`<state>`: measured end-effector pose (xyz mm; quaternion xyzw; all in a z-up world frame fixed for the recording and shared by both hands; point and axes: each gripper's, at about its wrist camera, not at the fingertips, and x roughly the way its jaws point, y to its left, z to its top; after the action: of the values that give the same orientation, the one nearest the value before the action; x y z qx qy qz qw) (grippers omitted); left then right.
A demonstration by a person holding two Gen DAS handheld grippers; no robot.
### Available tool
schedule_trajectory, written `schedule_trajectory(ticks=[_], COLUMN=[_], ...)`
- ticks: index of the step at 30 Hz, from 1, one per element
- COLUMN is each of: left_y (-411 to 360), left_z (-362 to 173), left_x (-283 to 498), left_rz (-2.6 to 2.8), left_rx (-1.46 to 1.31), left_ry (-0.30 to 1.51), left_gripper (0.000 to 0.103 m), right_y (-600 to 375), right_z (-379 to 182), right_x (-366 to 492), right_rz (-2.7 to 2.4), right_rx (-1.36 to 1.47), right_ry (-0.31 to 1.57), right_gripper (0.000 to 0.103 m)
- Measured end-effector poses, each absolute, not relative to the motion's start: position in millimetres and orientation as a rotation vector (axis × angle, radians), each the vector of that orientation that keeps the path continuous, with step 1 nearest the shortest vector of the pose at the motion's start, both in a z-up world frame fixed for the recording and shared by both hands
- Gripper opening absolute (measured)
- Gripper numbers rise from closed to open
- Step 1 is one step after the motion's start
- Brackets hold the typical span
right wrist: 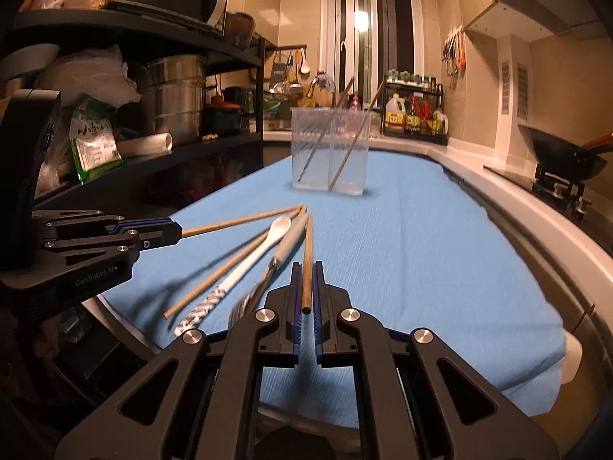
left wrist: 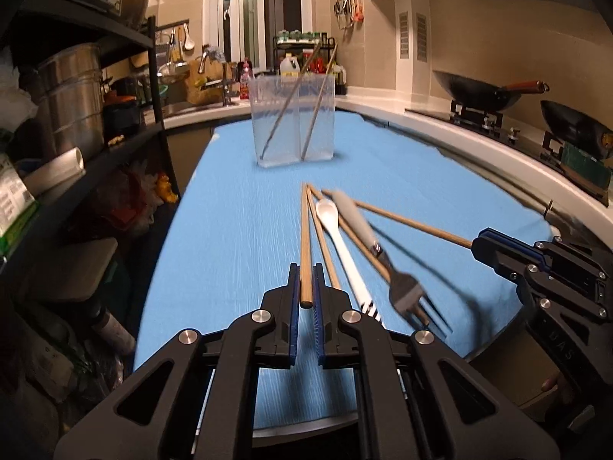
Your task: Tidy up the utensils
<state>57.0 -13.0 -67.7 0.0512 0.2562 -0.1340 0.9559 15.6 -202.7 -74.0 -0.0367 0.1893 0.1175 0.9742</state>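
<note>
Utensils, loose lot, fanned on a blue cloth (left wrist: 237,207) over the table: wooden chopsticks, one white spoon (left wrist: 337,230), one grey-handled fork (left wrist: 377,251) (blurred in both views). Left gripper (left wrist: 306,287) clenched on one chopstick (left wrist: 305,237) near its butt end, shaft running forward between the blue pads. Right gripper (right wrist: 306,287) likewise clamped on another chopstick (right wrist: 307,253). One further chopstick (right wrist: 214,280) lies free beside the spoon. Clear two-compartment holder (left wrist: 293,122) stands upright at the far end of the cloth, well apart from the pile, one chopstick leaning in each compartment. Woks (left wrist: 494,92) on the stove at right.
</note>
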Motion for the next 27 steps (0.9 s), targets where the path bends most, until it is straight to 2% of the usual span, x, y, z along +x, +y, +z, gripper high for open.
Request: schedule_trajectory(ticks=[10, 27], left_y=[-16, -2], left_z=[-8, 50], left_x=[59, 115], left_rz=[-0.275, -0.286], left_rx=[0.105, 0.026], left_ry=[0.407, 0.423], left_gripper=[0.006, 0.006], right_y=[-212, -225], right_z=[-27, 44], right_x=[25, 98], right_rz=[0.234, 0.197], right_rx=[-0.058, -0.055], right_ry=[0.301, 0.332], right_gripper=[0.005, 0.005])
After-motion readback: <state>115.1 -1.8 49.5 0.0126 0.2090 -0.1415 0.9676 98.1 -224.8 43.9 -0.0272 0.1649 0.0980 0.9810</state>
